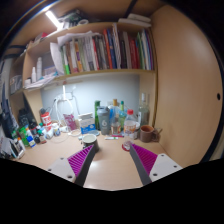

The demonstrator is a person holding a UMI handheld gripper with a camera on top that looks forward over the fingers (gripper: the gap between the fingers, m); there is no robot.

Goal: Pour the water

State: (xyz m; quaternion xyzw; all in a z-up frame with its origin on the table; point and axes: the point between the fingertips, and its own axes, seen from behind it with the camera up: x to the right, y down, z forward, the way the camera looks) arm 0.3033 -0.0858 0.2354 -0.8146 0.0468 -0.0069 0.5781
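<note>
Now holding nothing. Gripper [112, 160] low in the middle of the frame, jaws standing wide apart, purple pads [78, 160] facing each other with only bare table [108, 172] between.

Just beyond the fingers, sitting on the table: a small dark cup [88, 141] near the left finger, and a tiny round thing [126, 146], too small to name, near the right finger.

Farther back, in the middle of the frame, standing close together by the wall: a bunch of bottles [118, 120], with a brown cup [147, 132] to their right. Probably the water for pouring sitting in one of those bottles, but hard to say which. More small stuff [25, 133] crowding the left side. Up high, a shelf of books [105, 50] running across the top of the frame.

Guessing at trouble: reaching in for one bottle and bumping its close neighbours, tipping them like pins. Also knocking the small dark cup while going past.

Open room lying in the middle of the table, right in front. Side wall [185, 80] closing in the right of the frame, and the shelf hanging over the back, so not much room for lifting high there.
</note>
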